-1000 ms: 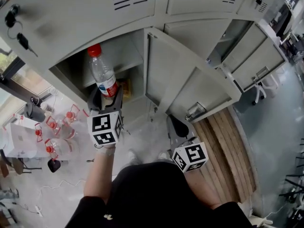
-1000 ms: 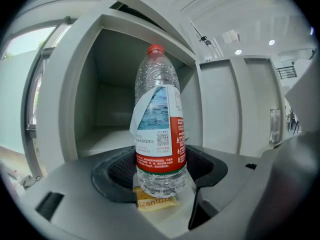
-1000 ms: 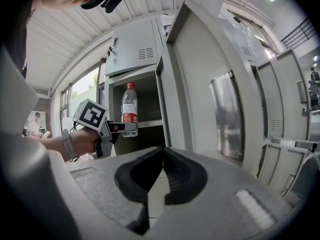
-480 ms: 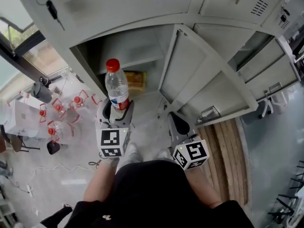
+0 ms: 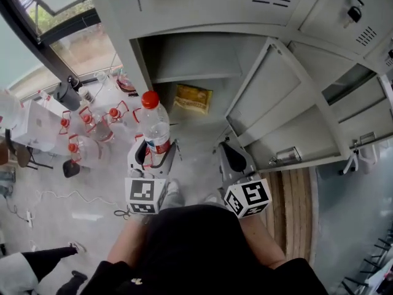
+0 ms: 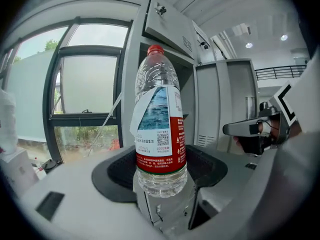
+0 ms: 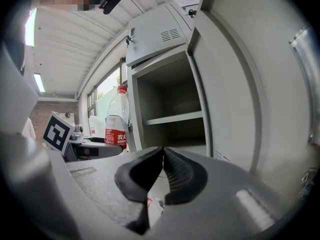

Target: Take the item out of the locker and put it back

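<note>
**Left gripper** (image 6: 161, 178): jaws clamped on the lower body of the water bottle (image 6: 159, 119), under its red label band. The bottle stands upright, red cap on top, with most of its height above the jaws.

**Right gripper** (image 7: 163, 170): jaws pressed together with nothing between them, just right of the left gripper.

**Hazards (judged):**
- The hold sits low on a tall bottle, so a quick swing could tip or twist it in the jaws.
- On the way back in, the cap could strike the shelf (image 5: 195, 77) or the frame above the opening.
- The bottle's base could shove the yellow packet (image 5: 193, 98).

**Placement:**
- The bottle is outside the locker (image 5: 184, 11), in the left gripper and short of the opening.
- The open compartment lies ahead of both grippers, with the packet below the shelf, ahead and right of the bottle.
- The locker door (image 5: 261, 106) stands open ahead of the right gripper.
</note>
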{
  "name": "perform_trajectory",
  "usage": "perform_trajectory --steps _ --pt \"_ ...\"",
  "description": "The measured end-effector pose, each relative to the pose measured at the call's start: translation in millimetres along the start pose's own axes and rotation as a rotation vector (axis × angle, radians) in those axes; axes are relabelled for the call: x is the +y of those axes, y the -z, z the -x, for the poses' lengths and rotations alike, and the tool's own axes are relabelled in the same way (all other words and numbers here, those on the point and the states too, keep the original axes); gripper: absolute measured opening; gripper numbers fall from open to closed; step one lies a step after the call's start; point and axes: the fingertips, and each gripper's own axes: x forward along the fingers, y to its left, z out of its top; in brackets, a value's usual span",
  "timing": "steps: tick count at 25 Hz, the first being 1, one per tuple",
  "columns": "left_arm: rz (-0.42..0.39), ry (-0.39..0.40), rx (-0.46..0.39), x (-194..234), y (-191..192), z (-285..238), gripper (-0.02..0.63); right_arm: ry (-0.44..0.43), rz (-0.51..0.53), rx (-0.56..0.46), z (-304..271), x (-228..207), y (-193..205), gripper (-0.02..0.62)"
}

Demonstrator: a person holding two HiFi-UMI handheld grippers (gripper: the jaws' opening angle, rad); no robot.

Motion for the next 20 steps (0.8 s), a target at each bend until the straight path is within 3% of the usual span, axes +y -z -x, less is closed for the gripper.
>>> perform_trajectory --steps 20 --pt "0.030 -0.142 0.015 55 18 55 0.311 -0.142 0.039 0.016 -42 42 -7 0.000"
